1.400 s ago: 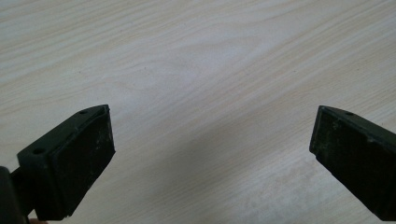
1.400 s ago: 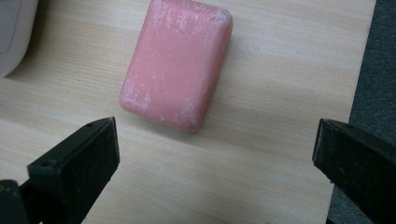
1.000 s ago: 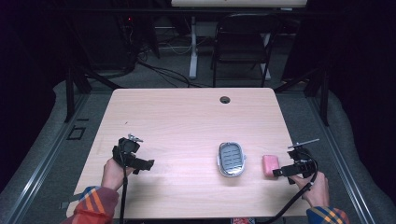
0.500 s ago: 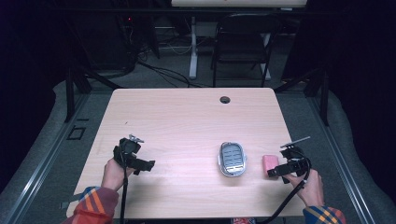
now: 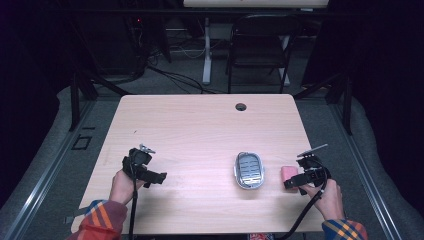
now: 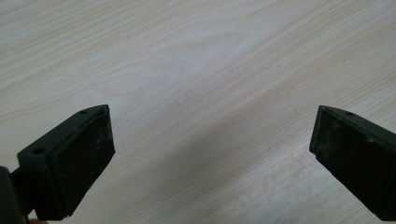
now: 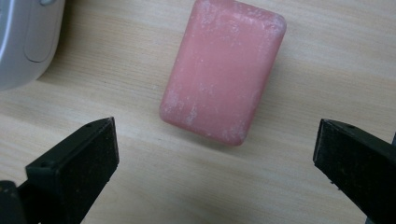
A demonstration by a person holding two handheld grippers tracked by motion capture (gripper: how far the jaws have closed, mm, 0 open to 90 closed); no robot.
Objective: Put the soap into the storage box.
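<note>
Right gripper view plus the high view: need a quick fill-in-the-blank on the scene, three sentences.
1. The soap bar lying ahead of the right gripper is ____ in colour.
2. The right gripper's jaws stand ____, with nothing between them.
3. In the high view, the soap dish lies to the ____ of the soap bar.

Missing words: pink; open; left

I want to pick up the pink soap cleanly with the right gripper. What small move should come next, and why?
Probably ease the right gripper forward so its open jaws straddle the pink soap, then close. In the right gripper view the soap lies flat on the table just ahead of the jaws, not yet between them, and apart from the grey soap dish beside it.
</note>
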